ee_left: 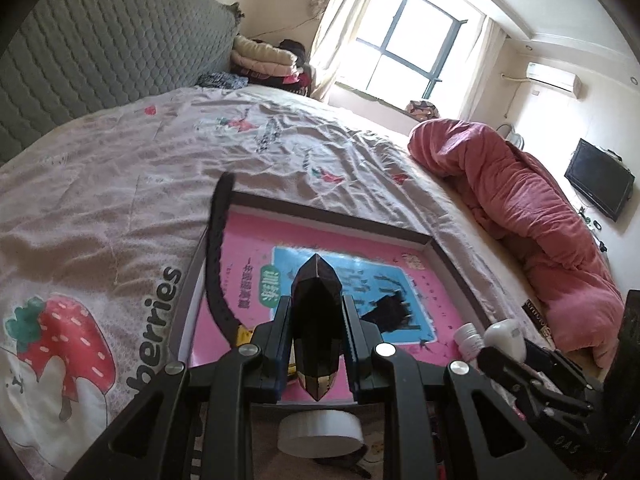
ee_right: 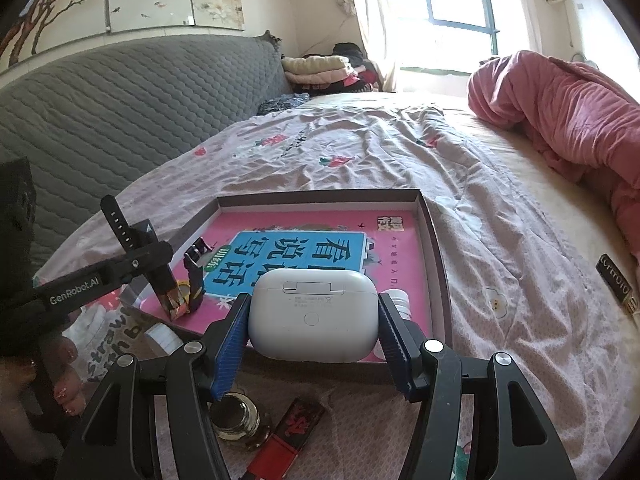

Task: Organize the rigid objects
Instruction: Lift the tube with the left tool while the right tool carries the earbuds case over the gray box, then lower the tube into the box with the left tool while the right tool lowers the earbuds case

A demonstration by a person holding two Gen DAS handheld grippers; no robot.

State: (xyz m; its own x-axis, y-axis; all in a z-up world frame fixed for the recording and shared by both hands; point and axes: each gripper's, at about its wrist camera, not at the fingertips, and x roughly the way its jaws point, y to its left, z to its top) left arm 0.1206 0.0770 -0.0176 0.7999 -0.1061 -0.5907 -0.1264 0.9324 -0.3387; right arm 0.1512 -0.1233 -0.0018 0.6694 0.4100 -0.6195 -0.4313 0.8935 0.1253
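My left gripper [ee_left: 316, 320] is shut on a black wristwatch [ee_left: 318, 312]; its strap [ee_left: 218, 256] curves up to the left. It hangs over a shallow brown tray [ee_left: 332, 220] that holds a pink book [ee_left: 256, 240]. In the right wrist view the left gripper [ee_right: 160, 272] holds the watch [ee_right: 176, 300] at the tray's left side. My right gripper [ee_right: 314, 320] is shut on a white earbud case [ee_right: 314, 316] above the near edge of the tray [ee_right: 430, 240]. The case also shows in the left wrist view [ee_left: 506, 336].
A white tape roll [ee_left: 320, 432], a small white bottle [ee_left: 470, 338], a round glass jar [ee_right: 234, 420] and a red and black lighter [ee_right: 288, 436] lie near the tray's front. A dark box [ee_right: 616, 284] lies on the bed to the right. A pink quilt [ee_right: 560, 112] is bunched at the right.
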